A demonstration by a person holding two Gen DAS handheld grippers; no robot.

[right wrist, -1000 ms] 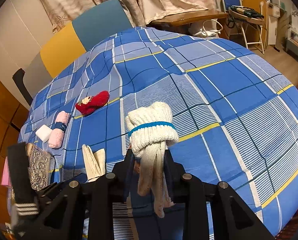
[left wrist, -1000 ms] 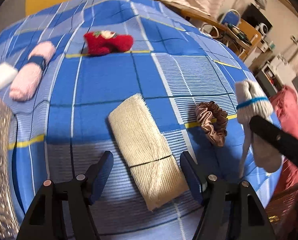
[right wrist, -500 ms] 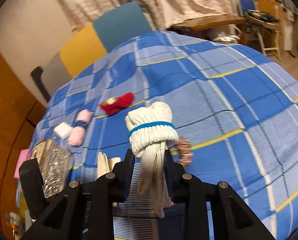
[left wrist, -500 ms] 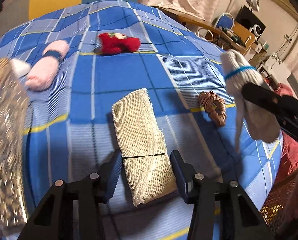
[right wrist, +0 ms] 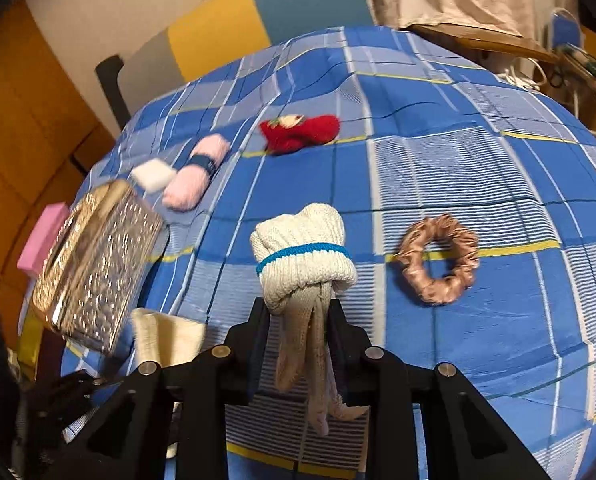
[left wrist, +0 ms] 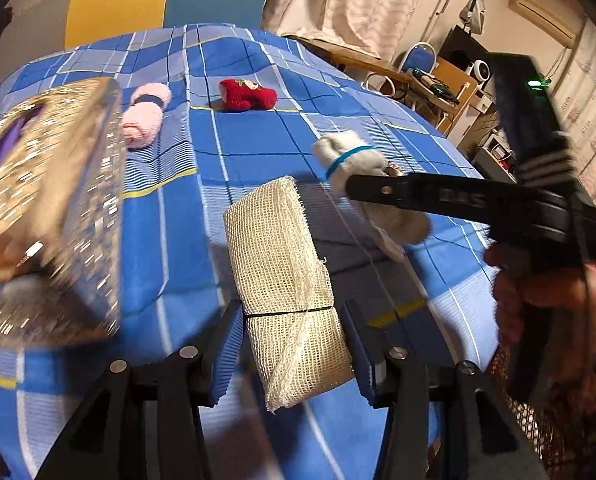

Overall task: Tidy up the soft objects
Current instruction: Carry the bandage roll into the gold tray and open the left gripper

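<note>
Landmark: the glittery box (right wrist: 98,264), standing at the left edge of the bed (right wrist: 478,168), which wears a blue plaid sheet.

Left tongs (left wrist: 294,348): clamped on the near end of the mesh roll (left wrist: 282,272), a cream gauze bundle cinched with a black band. The roll sits just right of the box and appears lifted off the sheet, its far end free. The grip falls close to the band, probably because the bundle is firmest there and will not unroll.

Right tongs (right wrist: 298,340): closed on the loose tails of the sock bundle (right wrist: 302,256), a cream knit ball with a blue band. The ball stands clear above the pads. Holding the tails leaves the bulky head free to drop first. In the left view this bundle hangs right of the roll, farther from the box.

Both items are carried at once. Judgement: both are bound for the box, the only container in view. The roll is nearer and should go first, or the tongs will crowd the opening.

Still on the sheet:
- scrunchie (right wrist: 438,260), well right of the box;
- pink roll (right wrist: 196,172) and white block (right wrist: 152,174), just beyond the box;
- red plush (right wrist: 298,132), farther beyond.

Pink slab (right wrist: 42,236): left of the box, off the sheet.
</note>
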